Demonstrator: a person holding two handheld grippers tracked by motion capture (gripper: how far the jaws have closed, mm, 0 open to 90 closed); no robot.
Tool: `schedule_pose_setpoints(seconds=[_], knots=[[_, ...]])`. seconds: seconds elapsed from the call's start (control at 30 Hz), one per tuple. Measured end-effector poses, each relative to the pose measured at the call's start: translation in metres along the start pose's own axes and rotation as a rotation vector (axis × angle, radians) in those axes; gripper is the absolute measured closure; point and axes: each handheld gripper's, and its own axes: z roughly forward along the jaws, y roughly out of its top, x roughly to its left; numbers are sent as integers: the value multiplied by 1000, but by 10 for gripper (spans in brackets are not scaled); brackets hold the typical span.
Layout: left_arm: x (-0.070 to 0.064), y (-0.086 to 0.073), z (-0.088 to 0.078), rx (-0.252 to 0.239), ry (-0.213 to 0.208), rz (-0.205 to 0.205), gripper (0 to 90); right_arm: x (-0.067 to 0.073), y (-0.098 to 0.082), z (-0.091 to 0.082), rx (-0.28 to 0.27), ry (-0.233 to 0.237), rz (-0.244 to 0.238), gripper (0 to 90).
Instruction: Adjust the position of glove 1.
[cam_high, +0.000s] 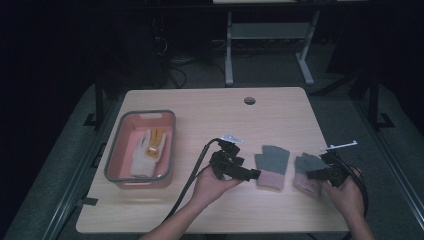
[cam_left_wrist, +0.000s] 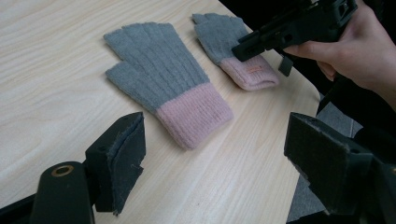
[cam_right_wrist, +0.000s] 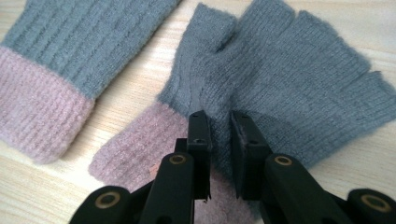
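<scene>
Two grey fingerless gloves with pink cuffs lie flat side by side on the wooden table. My right gripper (cam_right_wrist: 220, 123) is shut on a fold of grey knit near the cuff of the right-hand glove (cam_right_wrist: 289, 79), which lies near the table's right edge (cam_high: 306, 170). In the high view that gripper (cam_high: 311, 175) reaches in from the right. The left-hand glove (cam_left_wrist: 159, 79) lies just ahead of my left gripper (cam_left_wrist: 215, 135), whose jaws stand wide open with nothing between them, close to its cuff (cam_high: 272, 165). The left gripper (cam_high: 255, 174) hovers at that glove's left side.
A pink tub with a grey rim (cam_high: 111, 160) stands at the table's left and holds a white and yellow glove (cam_high: 150, 147). A round cable hole (cam_high: 249, 100) sits near the far edge. A desk frame (cam_high: 229, 55) stands beyond the table.
</scene>
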Motion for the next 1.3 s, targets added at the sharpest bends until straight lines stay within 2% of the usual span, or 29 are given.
schedule_pose_setpoints(seconds=[0.4,0.6,1.03,1.3], knots=[[1,0,-1,-3,11,-3,207,3,0,-9,-12,7,-5,799],[1,0,-1,-1,15,1,207,7,1,-15,-27,29,-10,798],[2,0,-5,-8,18,1,206,35,15,-25,-56,63,-64,796],[4,-1,-8,-13,25,-6,206,55,26,-18,-46,71,-100,795]])
